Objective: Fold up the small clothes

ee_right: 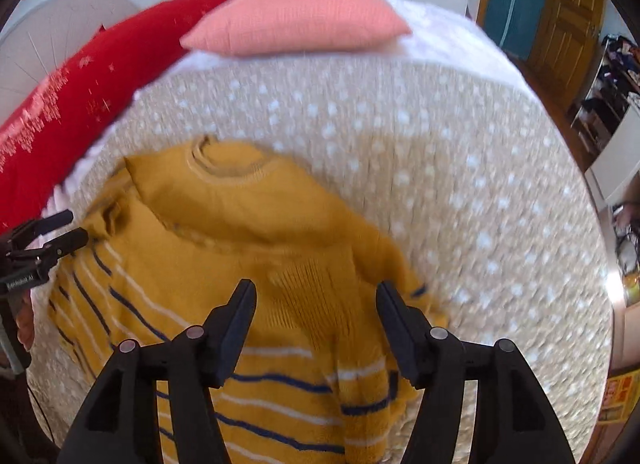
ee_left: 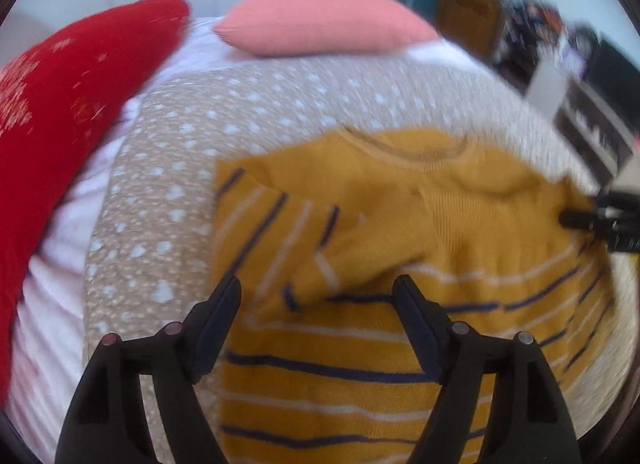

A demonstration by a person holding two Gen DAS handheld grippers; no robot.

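Observation:
A small mustard-yellow sweater (ee_left: 400,232) with navy and white stripes lies on a beige dotted blanket (ee_left: 160,183), both sleeves folded in over its body. My left gripper (ee_left: 318,284) hovers open above the sweater's left side, nothing between its fingers. In the right wrist view the same sweater (ee_right: 240,248) lies with its collar away from me, and my right gripper (ee_right: 316,288) stands open above the folded right sleeve, not touching it. Each gripper shows at the other view's edge: the right gripper (ee_left: 600,219), the left gripper (ee_right: 60,232).
A red pillow (ee_left: 60,123) and a pink pillow (ee_left: 320,19) lie at the bed's far end on a white cover (ee_right: 432,23). A wooden door (ee_right: 568,11) and cluttered shelves (ee_right: 612,83) stand to the right of the bed.

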